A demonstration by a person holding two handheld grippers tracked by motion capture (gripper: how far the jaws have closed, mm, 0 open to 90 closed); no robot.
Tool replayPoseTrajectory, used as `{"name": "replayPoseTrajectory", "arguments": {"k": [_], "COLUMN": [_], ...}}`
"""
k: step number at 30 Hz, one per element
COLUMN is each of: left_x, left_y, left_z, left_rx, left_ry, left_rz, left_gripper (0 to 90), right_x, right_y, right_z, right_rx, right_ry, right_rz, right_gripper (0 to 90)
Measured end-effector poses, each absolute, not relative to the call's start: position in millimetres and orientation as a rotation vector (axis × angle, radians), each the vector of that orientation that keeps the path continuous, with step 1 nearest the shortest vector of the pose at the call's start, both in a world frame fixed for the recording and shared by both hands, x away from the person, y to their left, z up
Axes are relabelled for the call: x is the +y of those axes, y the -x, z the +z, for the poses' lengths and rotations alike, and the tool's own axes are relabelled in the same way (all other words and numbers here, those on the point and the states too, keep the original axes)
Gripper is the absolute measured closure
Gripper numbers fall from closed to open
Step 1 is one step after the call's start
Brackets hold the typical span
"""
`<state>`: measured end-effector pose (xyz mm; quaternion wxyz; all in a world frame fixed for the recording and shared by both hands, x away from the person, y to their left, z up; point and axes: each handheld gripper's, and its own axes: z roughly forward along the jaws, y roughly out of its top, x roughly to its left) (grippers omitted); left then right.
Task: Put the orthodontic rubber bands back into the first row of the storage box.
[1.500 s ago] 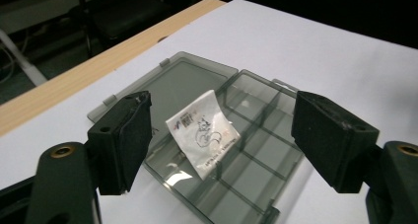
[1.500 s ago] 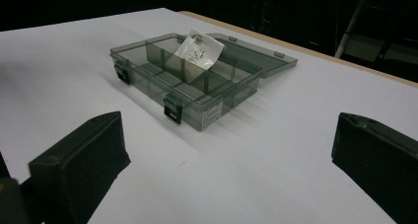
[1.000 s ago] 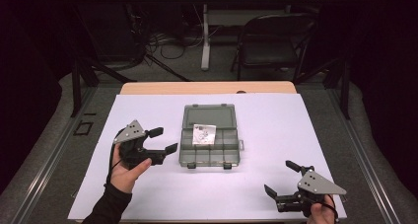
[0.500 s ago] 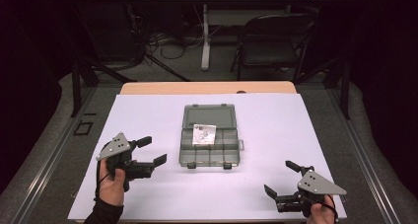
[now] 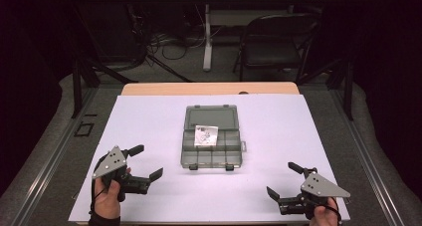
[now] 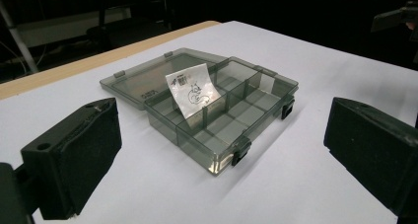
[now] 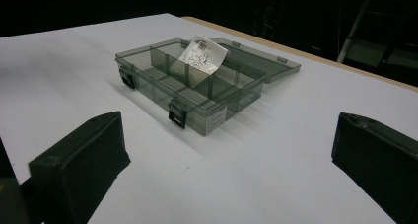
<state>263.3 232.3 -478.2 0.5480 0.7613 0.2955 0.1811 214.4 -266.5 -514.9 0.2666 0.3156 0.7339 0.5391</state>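
The smoky compartment box [image 5: 209, 141] sits open mid-table on the white sheet [image 5: 278, 126], its lid [image 5: 211, 117] laid flat behind it. A small printed packet [image 5: 206, 135] leans upright against a divider in one of the middle cells. Both grippers are well apart from it near the front edge: the left gripper [image 5: 142, 162] spread wide and empty, the right gripper [image 5: 284, 178] likewise released. The packet looks flimsy; a careless pinch could crumple it or tip it flat, and a jaw catching a wall could shove the light box.

Dark lab or studio, black curtains, white-covered table [image 5: 149, 116], folding chair [image 5: 271, 49], cables on floor [image 5: 169, 42], stand legs
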Motion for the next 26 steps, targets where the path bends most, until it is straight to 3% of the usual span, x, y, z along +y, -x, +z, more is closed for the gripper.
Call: {"name": "replayPoseTrajectory", "arguments": {"k": [26], "left_x": [238.0], "left_y": [-264.9], "left_z": [-497.1], "left_rx": [0.741], "left_ry": [-1.817], "left_rz": [0.432], "left_gripper": [0.8], "right_x": [-267.6], "right_y": [-214.0], "right_z": [-514.4], "right_rx": [1.982], "right_ry": [-0.845], "right_rz": [1.458], "right_gripper": [0.0]}}
